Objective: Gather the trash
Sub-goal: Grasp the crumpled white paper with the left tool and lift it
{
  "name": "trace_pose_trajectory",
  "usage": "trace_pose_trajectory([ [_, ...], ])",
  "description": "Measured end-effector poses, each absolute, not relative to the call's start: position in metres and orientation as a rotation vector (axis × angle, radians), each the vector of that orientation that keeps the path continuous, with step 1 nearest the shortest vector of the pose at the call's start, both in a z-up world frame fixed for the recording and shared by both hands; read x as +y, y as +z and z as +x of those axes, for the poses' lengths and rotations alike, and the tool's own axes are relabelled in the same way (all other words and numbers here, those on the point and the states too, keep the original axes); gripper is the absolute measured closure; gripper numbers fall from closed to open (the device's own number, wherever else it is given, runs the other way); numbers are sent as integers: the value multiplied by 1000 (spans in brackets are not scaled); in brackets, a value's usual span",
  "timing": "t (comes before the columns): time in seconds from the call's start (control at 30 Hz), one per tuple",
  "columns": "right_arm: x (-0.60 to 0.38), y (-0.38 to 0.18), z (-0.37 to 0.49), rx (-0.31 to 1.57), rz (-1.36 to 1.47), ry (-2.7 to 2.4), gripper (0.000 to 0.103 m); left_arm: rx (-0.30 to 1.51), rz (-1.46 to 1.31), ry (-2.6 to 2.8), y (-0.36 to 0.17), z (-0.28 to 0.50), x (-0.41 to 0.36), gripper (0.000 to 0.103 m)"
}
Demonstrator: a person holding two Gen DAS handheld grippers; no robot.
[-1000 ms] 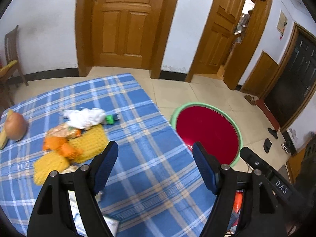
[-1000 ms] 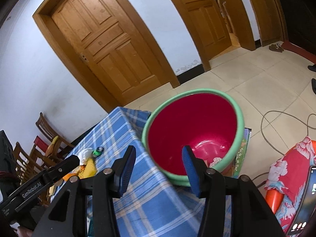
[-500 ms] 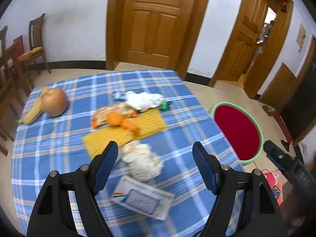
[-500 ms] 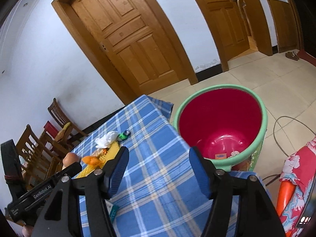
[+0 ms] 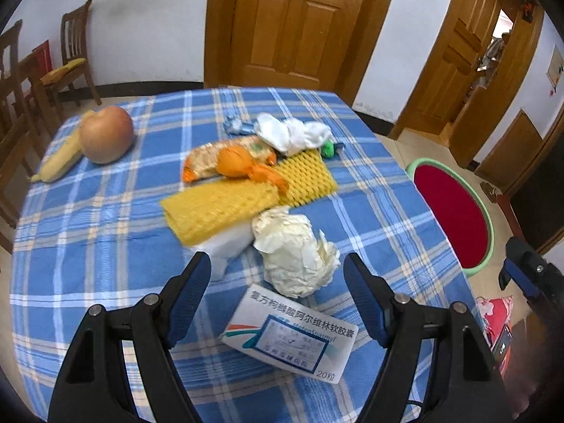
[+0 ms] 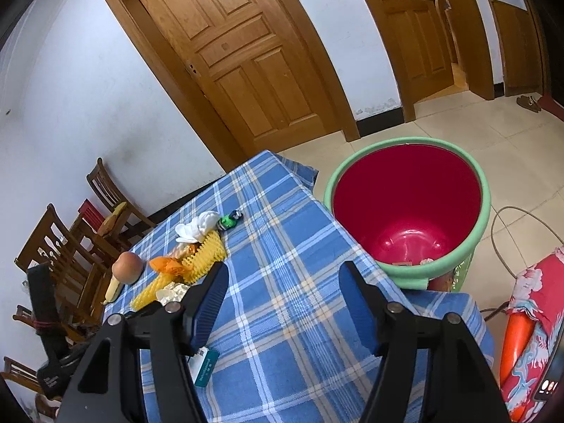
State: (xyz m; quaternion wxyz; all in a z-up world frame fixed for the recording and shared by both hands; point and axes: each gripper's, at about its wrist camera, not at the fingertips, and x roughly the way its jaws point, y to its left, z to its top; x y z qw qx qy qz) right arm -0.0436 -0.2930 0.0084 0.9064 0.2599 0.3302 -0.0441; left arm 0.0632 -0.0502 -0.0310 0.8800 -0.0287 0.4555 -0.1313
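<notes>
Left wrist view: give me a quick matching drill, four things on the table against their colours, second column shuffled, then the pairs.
Things:
1. foam fruit net
2. crumpled paper
3. medicine box
4. small wrapper at the far edge of the pile

Colours:
A. green
B. white with blue print
C. yellow
D. cream

Pairs: 1-C, 2-D, 3-B, 4-A

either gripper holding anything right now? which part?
Nothing held. Left gripper is open above the crumpled paper and medicine box; right gripper is open over bare tablecloth.
</notes>
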Motion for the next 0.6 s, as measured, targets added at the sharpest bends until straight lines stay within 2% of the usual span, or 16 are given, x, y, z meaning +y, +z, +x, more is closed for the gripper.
trace_pose_trajectory([
  [0.27,-294,1,-43,703,542,-96,34,985,-52,-269,-55,76,-62,26],
  [0.37,-295,-3,-42,715,546,-96,34,985,-62,-282,-58,77,-62,36],
  [0.5,-296,-7,-41,728,555,-94,34,977,-89,-336,-57,77,-63,59],
  [0.6,-296,-9,-41,734,556,-91,34,956,-78,-349,-52,73,-65,62],
])
